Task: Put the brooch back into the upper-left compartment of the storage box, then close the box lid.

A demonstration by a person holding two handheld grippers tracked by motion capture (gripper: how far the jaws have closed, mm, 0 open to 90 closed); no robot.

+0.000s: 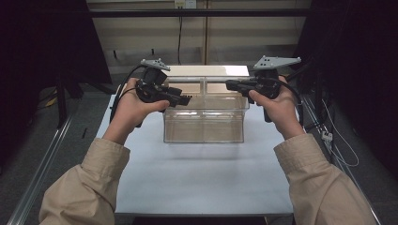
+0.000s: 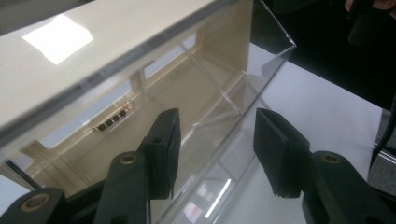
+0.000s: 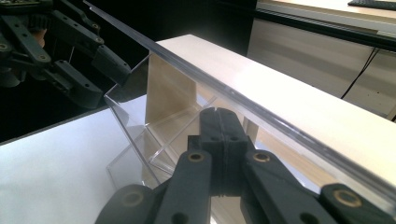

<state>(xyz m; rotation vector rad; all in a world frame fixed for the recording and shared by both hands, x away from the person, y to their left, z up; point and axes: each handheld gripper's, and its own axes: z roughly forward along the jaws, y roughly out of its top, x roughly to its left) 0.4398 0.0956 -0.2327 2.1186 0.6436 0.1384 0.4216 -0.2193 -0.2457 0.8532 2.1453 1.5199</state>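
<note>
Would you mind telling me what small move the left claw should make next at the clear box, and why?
Probably draw the left claw back off the clear box. Its jaws stand open astride the box's side wall without pressing it, while the right claw is shut at the other end of the box.

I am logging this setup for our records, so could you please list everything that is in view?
clear box: one, see-through plastic with a middle divider, at the far centre of the table.
lid: one, clear, raised open along the box's far side.
table: one, white top, under the box.
wall: one, beige, beyond the table.
cables: a few, dark, hanging on the wall.
sleeves: two, beige, coming in from the bottom.
left hand-held gripper: one, black, jaws apart at the box's left end.
right hand-held gripper: one, black, jaws together at the box's right end.
</note>
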